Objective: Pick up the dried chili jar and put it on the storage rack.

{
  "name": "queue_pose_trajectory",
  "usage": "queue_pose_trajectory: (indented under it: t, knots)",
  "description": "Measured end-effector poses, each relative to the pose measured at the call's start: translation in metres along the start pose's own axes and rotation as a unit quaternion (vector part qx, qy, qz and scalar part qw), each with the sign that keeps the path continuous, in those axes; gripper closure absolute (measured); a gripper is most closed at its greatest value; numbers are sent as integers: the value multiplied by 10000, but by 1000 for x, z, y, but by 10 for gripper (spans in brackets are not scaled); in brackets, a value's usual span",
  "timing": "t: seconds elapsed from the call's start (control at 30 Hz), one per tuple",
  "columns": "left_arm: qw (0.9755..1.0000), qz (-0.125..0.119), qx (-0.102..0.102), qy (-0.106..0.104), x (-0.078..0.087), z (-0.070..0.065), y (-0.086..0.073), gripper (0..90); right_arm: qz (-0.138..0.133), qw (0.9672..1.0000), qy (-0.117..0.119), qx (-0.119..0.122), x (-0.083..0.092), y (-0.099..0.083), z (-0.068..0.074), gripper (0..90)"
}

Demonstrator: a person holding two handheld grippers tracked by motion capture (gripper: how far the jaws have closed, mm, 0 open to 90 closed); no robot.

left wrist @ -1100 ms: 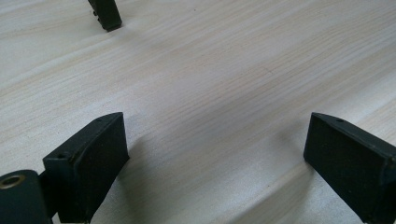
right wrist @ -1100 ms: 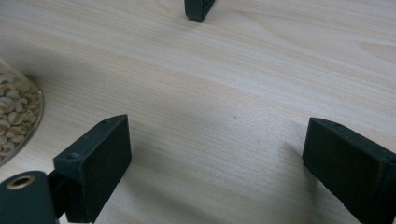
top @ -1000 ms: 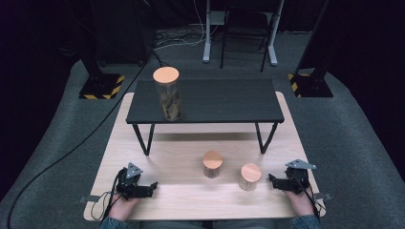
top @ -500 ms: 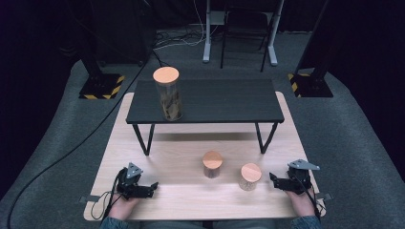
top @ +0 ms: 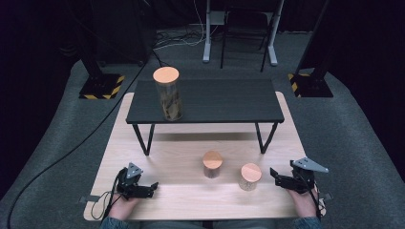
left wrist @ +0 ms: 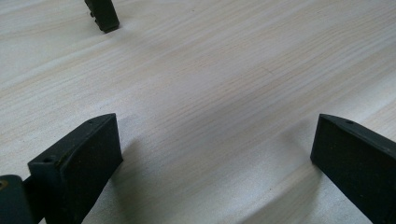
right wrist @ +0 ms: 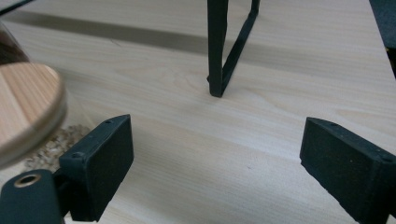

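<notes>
A tall glass jar with a wooden lid stands on the left part of a low black table. Two short jars with wooden lids stand on the light wooden board in front, one in the middle and one to its right. My left gripper lies low at the board's front left. Its jaws have just been opening, and in the left gripper view it holds nothing, only bare wood. My right gripper is open just right of the right-hand jar. That jar's lid sits outside its left jaw.
The black table's thin legs stand on the board ahead of the right gripper, and one foot is ahead of the left. Dark floor, stand bases with yellow-black stripes and a cable lie around the board.
The right gripper has lifted slightly and shifted a little beside the right-hand jar. The left hand and the jars have stayed where they were.
</notes>
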State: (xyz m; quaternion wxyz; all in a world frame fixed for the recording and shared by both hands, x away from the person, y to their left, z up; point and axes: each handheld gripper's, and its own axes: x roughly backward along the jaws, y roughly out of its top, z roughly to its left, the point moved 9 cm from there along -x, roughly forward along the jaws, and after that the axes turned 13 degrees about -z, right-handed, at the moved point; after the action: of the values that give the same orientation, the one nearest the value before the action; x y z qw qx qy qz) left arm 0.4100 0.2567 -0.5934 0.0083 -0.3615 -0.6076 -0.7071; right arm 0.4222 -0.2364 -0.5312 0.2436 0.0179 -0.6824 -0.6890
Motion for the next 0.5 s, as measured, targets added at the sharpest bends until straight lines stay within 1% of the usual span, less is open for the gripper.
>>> queue_pose_trajectory:
  t: [0.17, 0.5]
  knots:
    - [10000, 1, -3, 0, 0, 0, 0, 16, -115, 9999, 82, -19, 4, 10, 6, 92]
    - [10000, 2, -5, -4, 0, 0, 0, 16, -326, 9993, 165, -17, 13, 29, 17, 93]
